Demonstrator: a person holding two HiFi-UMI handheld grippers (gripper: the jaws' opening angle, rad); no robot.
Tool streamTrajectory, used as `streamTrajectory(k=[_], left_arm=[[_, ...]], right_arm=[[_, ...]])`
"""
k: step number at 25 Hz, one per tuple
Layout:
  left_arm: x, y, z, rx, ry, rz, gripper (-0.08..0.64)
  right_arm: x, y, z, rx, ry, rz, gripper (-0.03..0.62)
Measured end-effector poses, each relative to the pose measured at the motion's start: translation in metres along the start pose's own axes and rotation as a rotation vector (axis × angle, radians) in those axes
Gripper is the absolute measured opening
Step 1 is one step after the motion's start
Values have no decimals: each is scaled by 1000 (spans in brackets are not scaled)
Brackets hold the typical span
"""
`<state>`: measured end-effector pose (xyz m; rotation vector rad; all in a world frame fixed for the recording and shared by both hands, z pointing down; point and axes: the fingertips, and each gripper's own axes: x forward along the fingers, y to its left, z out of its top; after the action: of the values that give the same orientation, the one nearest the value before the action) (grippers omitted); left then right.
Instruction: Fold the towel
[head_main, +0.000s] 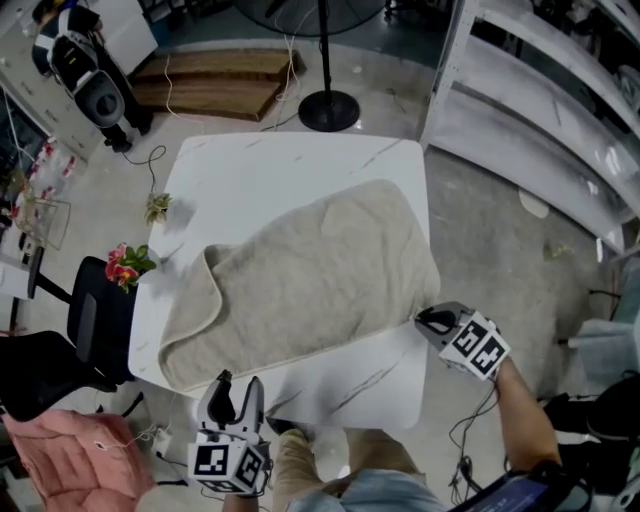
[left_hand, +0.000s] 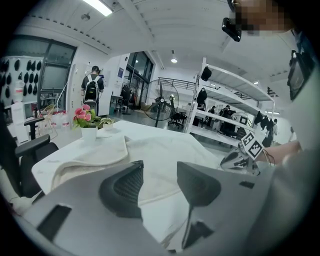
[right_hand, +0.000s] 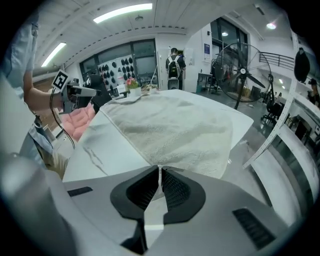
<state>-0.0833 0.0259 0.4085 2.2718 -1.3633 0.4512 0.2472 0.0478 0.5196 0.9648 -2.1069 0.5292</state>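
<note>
Nearest the person, the left gripper (head_main: 240, 392) hovers just off the table's near edge, its jaws spread with nothing between them; in the left gripper view (left_hand: 160, 172) only bare tabletop and the towel's near hem show through the gap. It points slightly downward and touches neither table nor cloth. A little farther out to the right, the right gripper (head_main: 424, 321) tilts steeply down, carried on a forearm (head_main: 525, 420) that reaches in from the lower right. Its jaws are pressed together (right_hand: 159, 172), with the tips right at the towel's near right corner; whether a bit of hem is caught between them cannot be made out. The towel (head_main: 320, 280) lies flat on the white marbled table (head_main: 260, 165), running diagonally from the near left to the far right. Its left end is turned back over itself in a soft rolled fold, and its right side laps slightly over the table's right edge. Bare tabletop is open along the near right corner and across the far left. A black chair (head_main: 90, 320) and a pot of pink flowers (head_main: 122, 265) sit close against the table's left side, with a pink cushion (head_main: 70, 450) nearer. Beyond the far edge stands a floor fan (head_main: 328, 108), and a white shelf rack (head_main: 540, 110) runs along the right, apart from the table.
</note>
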Motion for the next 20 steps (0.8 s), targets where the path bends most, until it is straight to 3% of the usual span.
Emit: streamTrajectory(k=[5, 12, 20], left_arm=[[-7, 3, 24, 16, -47, 13, 213], [-13, 23, 60, 22, -134, 28, 213], [11, 80, 71, -24, -139, -3, 213]], right_arm=[[-18, 4, 52, -11, -122, -15, 35], [-24, 9, 180, -120, -303, -33, 37], [57, 46, 288, -229, -319, 45, 46]])
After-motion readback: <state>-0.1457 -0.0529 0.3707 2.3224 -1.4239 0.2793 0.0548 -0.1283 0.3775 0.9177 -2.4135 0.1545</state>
